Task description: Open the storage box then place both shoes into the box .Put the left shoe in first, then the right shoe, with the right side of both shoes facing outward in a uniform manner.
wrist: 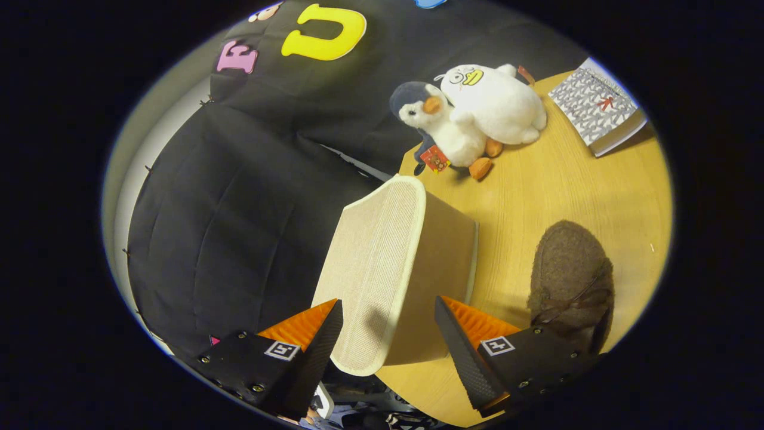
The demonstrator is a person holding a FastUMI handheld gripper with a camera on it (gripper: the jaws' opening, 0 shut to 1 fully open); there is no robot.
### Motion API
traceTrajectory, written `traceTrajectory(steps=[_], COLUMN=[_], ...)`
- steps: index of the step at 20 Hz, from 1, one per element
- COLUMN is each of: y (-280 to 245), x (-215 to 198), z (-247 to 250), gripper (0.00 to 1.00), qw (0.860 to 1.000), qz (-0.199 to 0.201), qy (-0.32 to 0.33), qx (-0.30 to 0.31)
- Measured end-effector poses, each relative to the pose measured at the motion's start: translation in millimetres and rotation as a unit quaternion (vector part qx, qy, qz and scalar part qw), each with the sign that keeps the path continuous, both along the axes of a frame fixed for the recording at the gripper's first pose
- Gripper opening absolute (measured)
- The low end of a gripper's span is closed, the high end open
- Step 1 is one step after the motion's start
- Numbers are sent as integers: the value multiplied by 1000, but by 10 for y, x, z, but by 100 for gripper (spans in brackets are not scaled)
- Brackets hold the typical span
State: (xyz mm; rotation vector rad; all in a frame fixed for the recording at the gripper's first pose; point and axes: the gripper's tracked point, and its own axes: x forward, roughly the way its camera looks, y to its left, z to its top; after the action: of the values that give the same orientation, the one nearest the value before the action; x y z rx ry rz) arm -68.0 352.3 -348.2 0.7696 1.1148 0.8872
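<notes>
Your hand-held gripper [388, 334] is spread wide, fingers apart and grasping nothing; the near end of the storage box [382, 269] lies in the gap between them, and neither finger is seen pressing on it. The storage box is beige fabric with a pale woven lid face turned toward you; it sits at the edge of the wooden table [567, 191], and its lid looks closed. One brown fuzzy shoe [570, 278] with a dark lace lies on the table just beside the box, next to your right finger, apart from the box. Beyond the box, well apart from it, two plush toys lean together: a dark-headed penguin [439, 128] and a white duck [498, 101]. Farther beyond the box, past the toys, a patterned book [597, 107] lies on the table.
</notes>
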Motion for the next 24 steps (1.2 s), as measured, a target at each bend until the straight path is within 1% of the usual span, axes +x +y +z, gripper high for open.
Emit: traceTrajectory(steps=[3,4,6,7,9,10,11,12,13,14,19,22,24], y=[73,159,172,203,64,185,177,185,224,234,217,274,318], x=[11,22,23,38,146,172,185,220,215,219,259,273,289], z=[-82,-136,-28,-58,140,143,167,191,178,187,432,678,868], gripper=[94,92,81,81,31,21,10,10,9,0,0,0,0], qw=[1000,1000,1000,1000,999,999,999,999,999,999,999,999,999], qz=[0,-1,2,-6,-23,-29,-26,-23,-24,-23,-30,-31,-31], qy=[18,19,16,5,1,-1,-8,-18,-12,-7,-9,-15,-23], qx=[0,-1,15,9,31,36,37,36,35,29,32,32,20])
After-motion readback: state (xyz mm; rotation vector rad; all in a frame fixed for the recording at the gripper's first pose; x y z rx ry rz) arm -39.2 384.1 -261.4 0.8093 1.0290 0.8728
